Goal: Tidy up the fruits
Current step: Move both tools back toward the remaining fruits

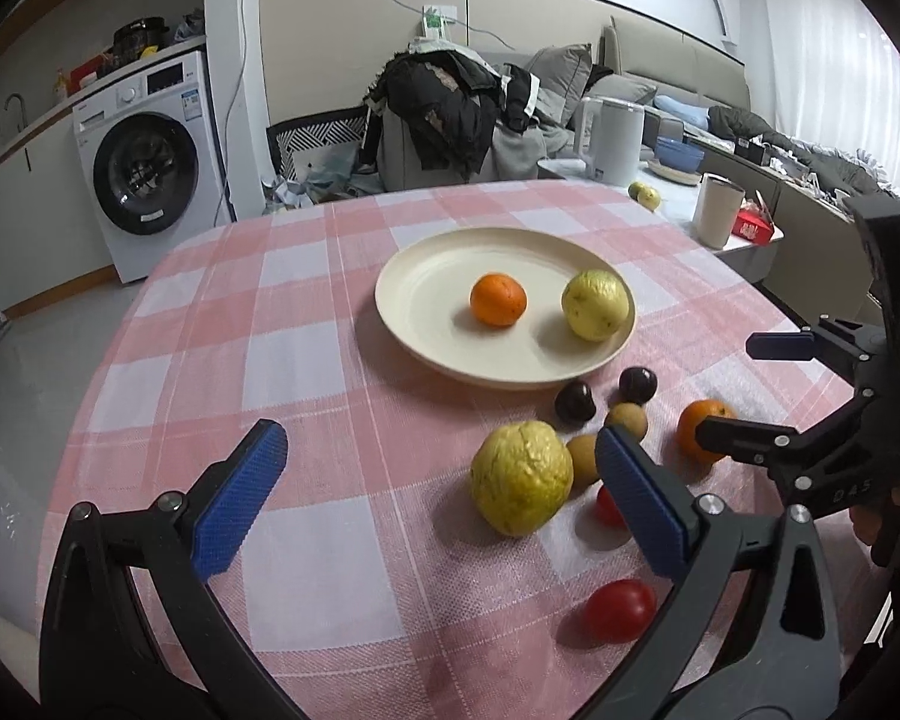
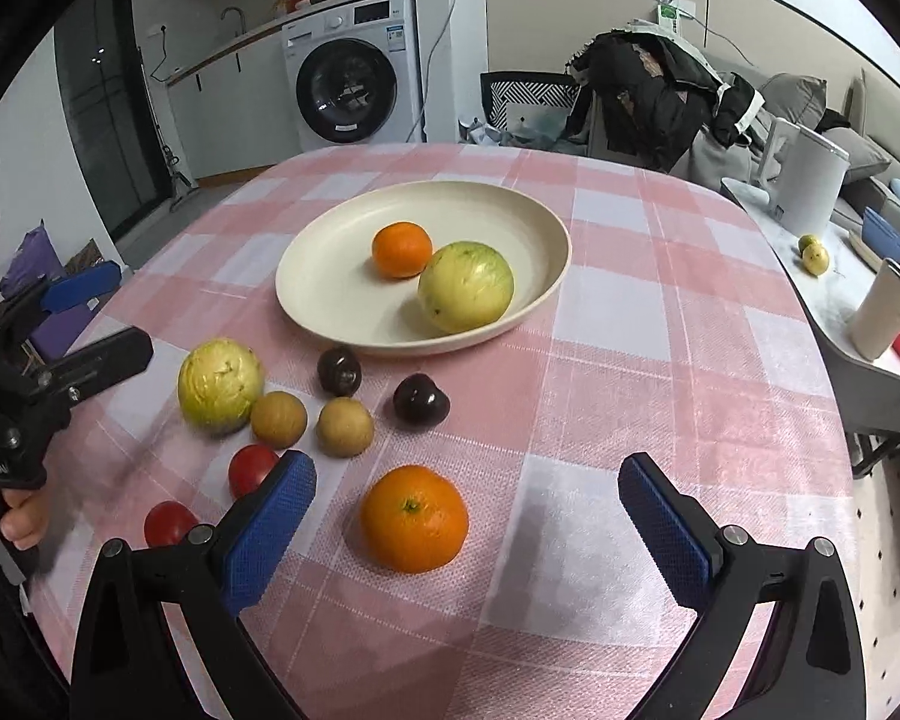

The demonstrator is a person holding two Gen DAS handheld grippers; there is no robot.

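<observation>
Plate (image 2: 306, 300): orange, guava already sorted. Both tongs (image 1: 444, 504) (image 2: 468, 528) spread, empty; right frames loose orange (image 2: 414, 519), likely next.

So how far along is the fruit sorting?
Done: one orange and one guava sit on the plate. In hand: nothing; the left gripper and right gripper are open. Left on the cloth: orange, guava, seven small fruits.

Bare cloth (image 1: 258, 360) lay open left of the plate (image 1: 426, 276), small fruits (image 2: 336, 414) crowded the near side before it, a cup (image 1: 716, 210) and jug (image 1: 615, 141) stood far right.
</observation>
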